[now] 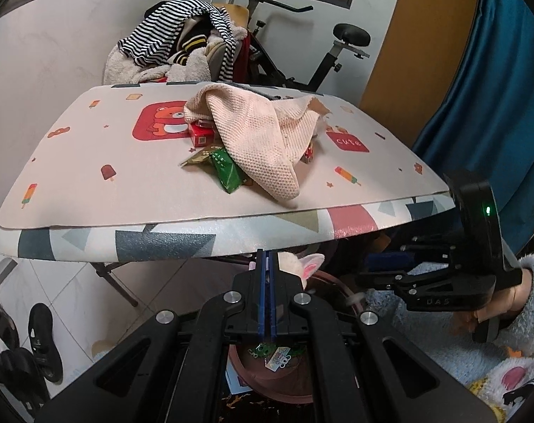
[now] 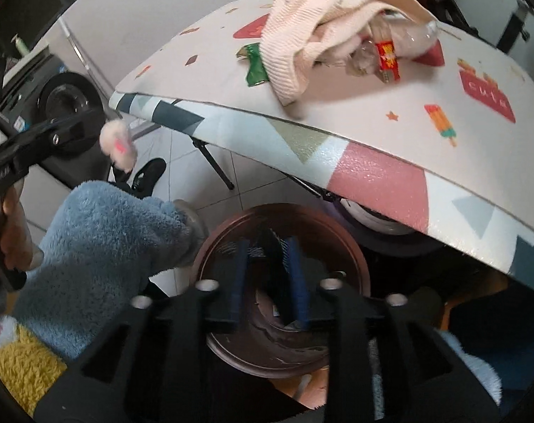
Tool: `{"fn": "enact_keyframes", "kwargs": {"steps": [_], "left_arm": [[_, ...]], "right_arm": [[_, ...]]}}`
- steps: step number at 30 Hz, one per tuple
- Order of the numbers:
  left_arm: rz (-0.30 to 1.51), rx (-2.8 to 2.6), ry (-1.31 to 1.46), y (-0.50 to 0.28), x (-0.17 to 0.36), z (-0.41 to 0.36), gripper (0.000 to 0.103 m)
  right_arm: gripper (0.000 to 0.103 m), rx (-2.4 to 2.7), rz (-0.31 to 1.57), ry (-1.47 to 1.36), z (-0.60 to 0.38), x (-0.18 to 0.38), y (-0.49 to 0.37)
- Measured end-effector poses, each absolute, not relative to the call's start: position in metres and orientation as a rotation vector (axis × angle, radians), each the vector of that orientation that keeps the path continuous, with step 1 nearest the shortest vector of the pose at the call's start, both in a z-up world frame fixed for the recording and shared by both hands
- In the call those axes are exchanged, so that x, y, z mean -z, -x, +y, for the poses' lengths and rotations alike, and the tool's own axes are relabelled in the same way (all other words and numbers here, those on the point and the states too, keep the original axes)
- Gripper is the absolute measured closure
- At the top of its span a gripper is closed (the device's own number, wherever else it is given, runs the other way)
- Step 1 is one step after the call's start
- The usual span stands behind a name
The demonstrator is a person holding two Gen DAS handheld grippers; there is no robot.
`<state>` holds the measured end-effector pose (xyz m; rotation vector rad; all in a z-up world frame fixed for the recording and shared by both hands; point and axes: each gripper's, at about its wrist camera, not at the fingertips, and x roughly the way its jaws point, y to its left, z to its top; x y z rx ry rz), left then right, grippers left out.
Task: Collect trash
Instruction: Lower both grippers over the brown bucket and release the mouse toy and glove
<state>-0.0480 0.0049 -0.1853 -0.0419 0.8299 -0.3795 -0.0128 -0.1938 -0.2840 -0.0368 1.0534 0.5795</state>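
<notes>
Right tongs (image 2: 268,275) part-open over the brown bin (image 2: 351,246) below the bench (image 2: 372,172) edge, nothing visibly between the pads. Left tongs (image 1: 266,282) closed, empty. Green wrappers (image 1: 226,171) and red packet (image 1: 201,135) lie on bench under pink towel (image 1: 263,137).

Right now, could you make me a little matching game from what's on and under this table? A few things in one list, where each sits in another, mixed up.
Things:
1. pink towel
2. green wrapper
3. brown bin
4. black shoes

Places:
A. on the floor tiles, left of the table legs
B. heaped in the middle of the tabletop
C. below the table's near edge, under the right gripper
D. on the mat, partly under the towel

Pairs: 1-B, 2-D, 3-C, 4-A
</notes>
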Motion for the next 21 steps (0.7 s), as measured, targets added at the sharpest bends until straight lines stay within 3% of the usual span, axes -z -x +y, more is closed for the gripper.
{"fn": "enact_keyframes", "kwargs": {"steps": [3,7,13,21], "left_arm": [[0.841,0.394,0.018,0.049,0.190,-0.002,0.101],[0.855,0.412,-0.036,0.050,0.201,-0.013,0.101],[0.895,0.453,-0.069,0.048,0.229,-0.030,0.101],[0.947,0.529,-0.038,0.046,0.262,-0.044,0.101]], "right_arm": [[0.049,-0.566,1.014,0.028,-0.200,0.282,0.011],[0.028,-0.512,0.885,0.086,-0.209,0.273,0.016],[0.009,-0.441,0.696,0.206,-0.215,0.260,0.031],[0.006,-0.360,0.656,0.215,-0.223,0.264,0.037]]}}
